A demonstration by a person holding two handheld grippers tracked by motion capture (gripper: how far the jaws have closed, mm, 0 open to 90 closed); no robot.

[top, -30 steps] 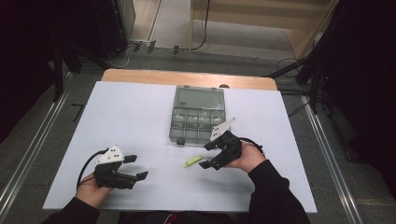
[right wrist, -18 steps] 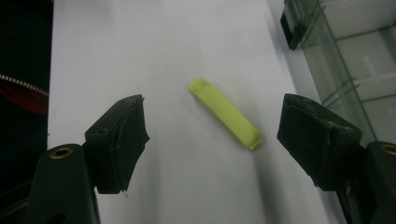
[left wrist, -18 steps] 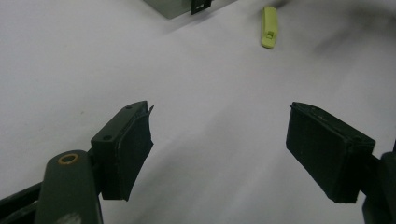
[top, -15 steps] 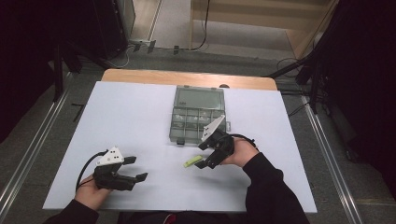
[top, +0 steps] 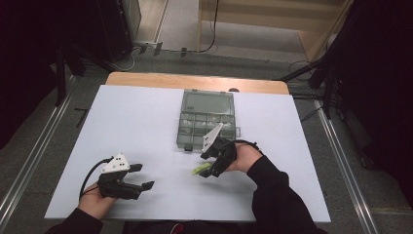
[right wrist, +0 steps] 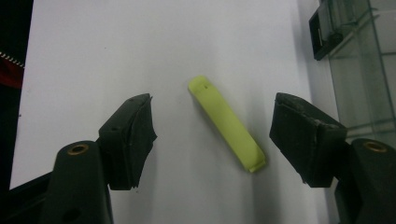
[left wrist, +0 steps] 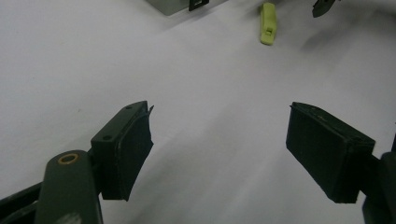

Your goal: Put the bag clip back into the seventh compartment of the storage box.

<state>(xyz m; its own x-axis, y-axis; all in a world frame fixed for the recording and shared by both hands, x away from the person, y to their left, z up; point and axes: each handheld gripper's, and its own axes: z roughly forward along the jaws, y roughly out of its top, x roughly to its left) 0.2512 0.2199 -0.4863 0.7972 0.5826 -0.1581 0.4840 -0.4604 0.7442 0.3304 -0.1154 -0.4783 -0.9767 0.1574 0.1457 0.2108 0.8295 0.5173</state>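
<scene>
On the counter (top: 146, 122), the compartment box (top: 205, 119) sits mid-width toward the far edge. The small clip (top: 199, 170) lies nearer the near edge, between the right tool's (top: 210, 168) jaws.

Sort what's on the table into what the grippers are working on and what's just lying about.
In play:
- yellow-green clip, lying between the open right gripper jaws, untouched
- clear compartment box, closed, just beyond it

Idle:
- left gripper, open over bare white table
- cables on the floor

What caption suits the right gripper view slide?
Open right tongs straddle a yellow-green plastic piece lying on the white table.
</scene>
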